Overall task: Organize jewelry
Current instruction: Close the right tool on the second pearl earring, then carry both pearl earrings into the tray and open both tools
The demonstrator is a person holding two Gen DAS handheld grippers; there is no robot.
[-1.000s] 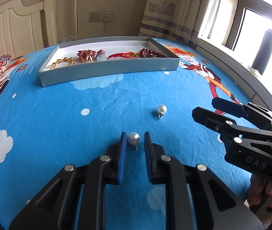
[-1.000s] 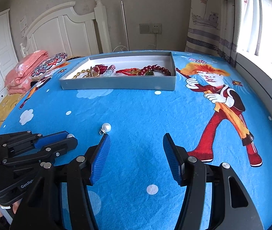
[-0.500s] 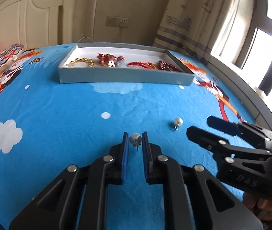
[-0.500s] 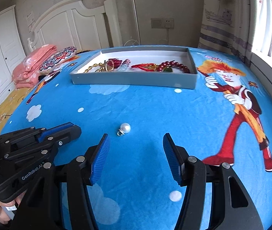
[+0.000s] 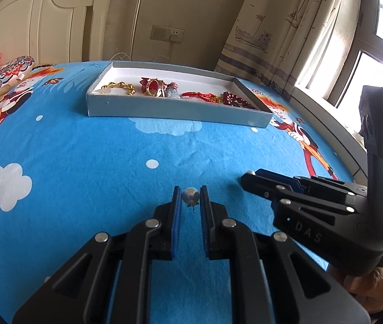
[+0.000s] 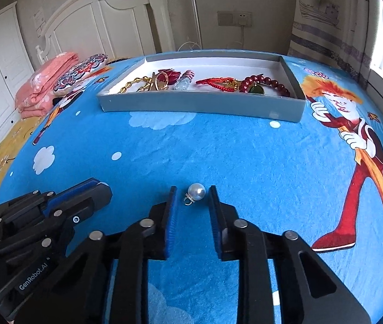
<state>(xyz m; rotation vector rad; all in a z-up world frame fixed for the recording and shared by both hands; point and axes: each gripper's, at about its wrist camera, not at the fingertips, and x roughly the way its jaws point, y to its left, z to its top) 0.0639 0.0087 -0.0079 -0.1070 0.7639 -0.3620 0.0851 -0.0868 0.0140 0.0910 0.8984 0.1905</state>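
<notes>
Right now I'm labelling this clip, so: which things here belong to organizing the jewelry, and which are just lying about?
Job: left pearl; right pearl; grey tray; gold chain; red bead bracelet.
Lying about: patterned cushion; pink blanket; curtain; wall socket.

"DAS" marks the right gripper (image 5: 248, 179) (raised lettering); "GenRobot.AI" the left gripper (image 6: 102, 191).
</notes>
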